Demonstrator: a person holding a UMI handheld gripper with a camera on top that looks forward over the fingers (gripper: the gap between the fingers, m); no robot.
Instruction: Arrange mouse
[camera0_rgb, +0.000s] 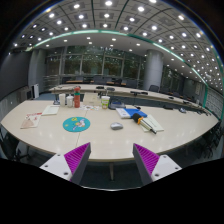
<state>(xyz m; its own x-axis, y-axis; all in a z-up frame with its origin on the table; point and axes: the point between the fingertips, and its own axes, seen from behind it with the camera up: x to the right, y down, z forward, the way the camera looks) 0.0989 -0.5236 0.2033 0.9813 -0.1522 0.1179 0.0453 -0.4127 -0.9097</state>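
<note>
Task looks barely begun. Gripper (112, 160) hovers at the near table (100, 142) edge, fingers spread wide, nothing between the pads (78, 157). Mouse: probably the small grey object (116, 126) at 12 o'clock, well beyond the fingers, too small to be sure. Round blue mat (76, 124) sits at 11 o'clock, papers (142, 122) at 1 o'clock, bottles (70, 99) further back. Approach, grasp and placement remain. No writing readable.

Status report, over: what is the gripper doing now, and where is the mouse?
Gripper open, empty, above near table edge. Small grey thing, probably the mouse, on table well beyond fingers. Blue round mat to its left. Path clear.
</note>
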